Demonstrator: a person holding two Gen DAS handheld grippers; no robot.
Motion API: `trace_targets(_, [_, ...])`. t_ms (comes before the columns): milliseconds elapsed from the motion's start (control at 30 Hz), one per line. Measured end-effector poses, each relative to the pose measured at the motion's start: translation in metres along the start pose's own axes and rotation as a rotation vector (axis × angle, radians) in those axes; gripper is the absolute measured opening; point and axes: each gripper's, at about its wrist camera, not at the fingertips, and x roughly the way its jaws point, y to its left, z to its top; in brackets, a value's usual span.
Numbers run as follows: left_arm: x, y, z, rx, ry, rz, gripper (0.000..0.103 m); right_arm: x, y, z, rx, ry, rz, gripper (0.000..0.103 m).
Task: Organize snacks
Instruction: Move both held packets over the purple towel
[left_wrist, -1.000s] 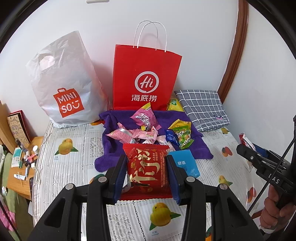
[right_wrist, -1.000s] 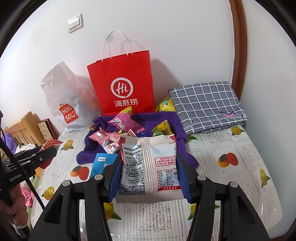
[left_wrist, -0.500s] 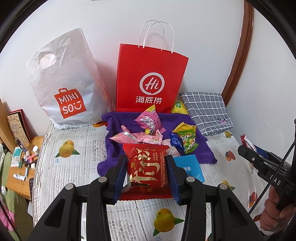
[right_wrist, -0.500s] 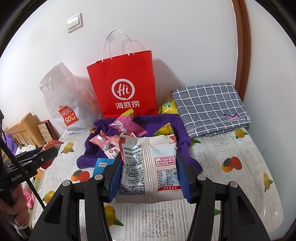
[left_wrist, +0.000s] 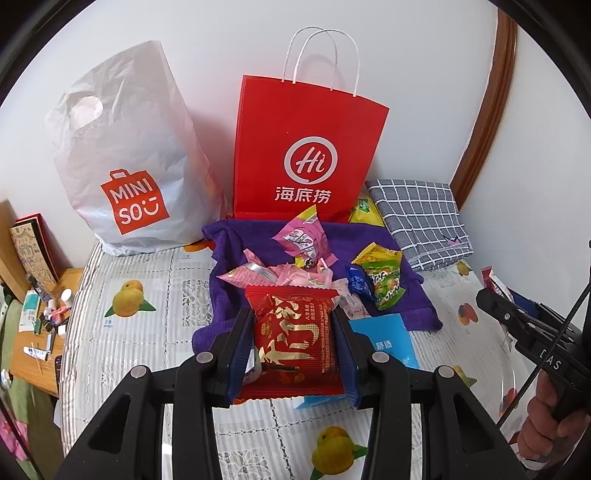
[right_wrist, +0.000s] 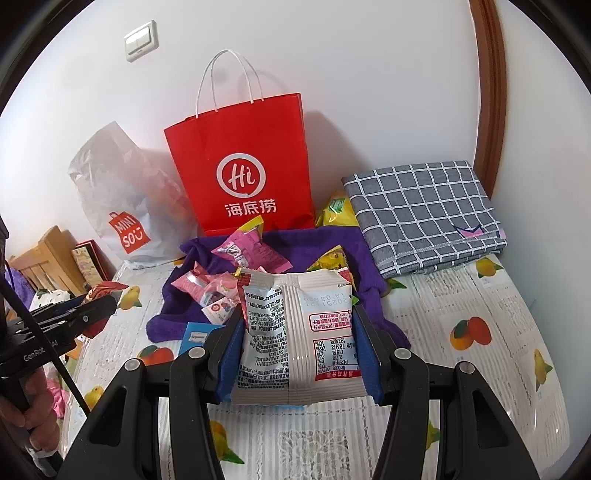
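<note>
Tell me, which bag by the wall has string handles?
The red paper bag with the white "Hi" circle. The white plastic bag beside it only has a cut-out hole for a handle.

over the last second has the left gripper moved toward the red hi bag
Yes. The left gripper, shut on the red snack pack, moved closer: the red Hi bag looms larger in the left wrist view.

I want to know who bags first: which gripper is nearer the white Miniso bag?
Left. The left gripper sits just right of the Miniso bag; the right gripper is farther right, nearer the checked cloth.
</note>
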Motion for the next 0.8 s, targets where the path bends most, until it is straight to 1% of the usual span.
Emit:
trace_targets(367, [0.018, 0.008, 0.009, -0.001, 0.016, 0.015, 0.040, 0.022, 0.005, 0.011, -0.023, 0.004, -0.001, 0.054])
trace_targets(800, [0.035, 0.011, 0.022, -0.004, 0.027, 0.021, 0.040, 0.040, 0.002, 0.020, -0.023, 0.013, -0.004, 0.054])
